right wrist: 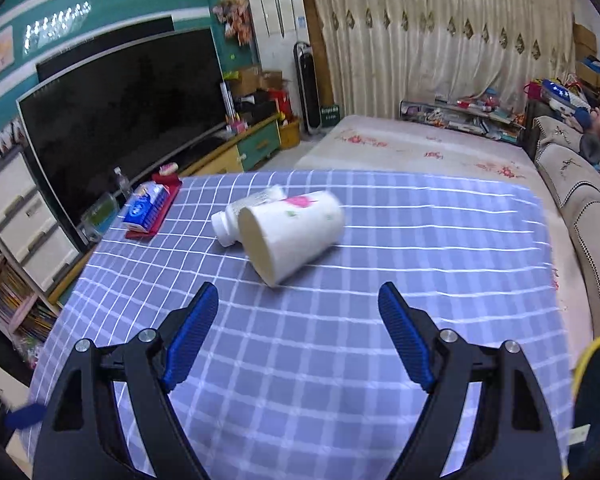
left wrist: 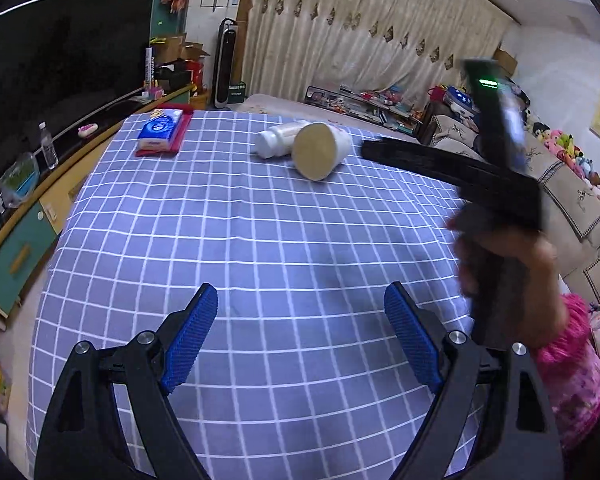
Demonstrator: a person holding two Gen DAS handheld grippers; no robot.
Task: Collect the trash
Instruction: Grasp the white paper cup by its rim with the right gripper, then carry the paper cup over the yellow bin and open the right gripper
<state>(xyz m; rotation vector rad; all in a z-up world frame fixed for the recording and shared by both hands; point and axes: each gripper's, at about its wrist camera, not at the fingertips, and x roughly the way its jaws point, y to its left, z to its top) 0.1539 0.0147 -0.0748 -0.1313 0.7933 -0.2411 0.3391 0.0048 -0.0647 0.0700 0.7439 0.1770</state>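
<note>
A white paper cup (left wrist: pixel 319 150) with a pink flower print lies on its side on the blue checked tablecloth (left wrist: pixel 260 240), mouth toward me. A white plastic bottle (left wrist: pixel 278 139) lies on its side right behind it, touching it. Both show in the right wrist view, the cup (right wrist: pixel 292 236) and the bottle (right wrist: pixel 236 218). My left gripper (left wrist: pixel 300 304) is open and empty over the near part of the table. My right gripper (right wrist: pixel 298 300) is open and empty, just short of the cup. In the left wrist view the right gripper's black body (left wrist: pixel 496 184) is blurred at the right.
A blue tissue pack (left wrist: pixel 160 130) on a red tray sits at the table's far left. A yellow-rimmed bin (right wrist: pixel 596 400) stands at the near right edge. A TV and cabinet line the left, a sofa (right wrist: pixel 580 200) the right, a bed beyond the table.
</note>
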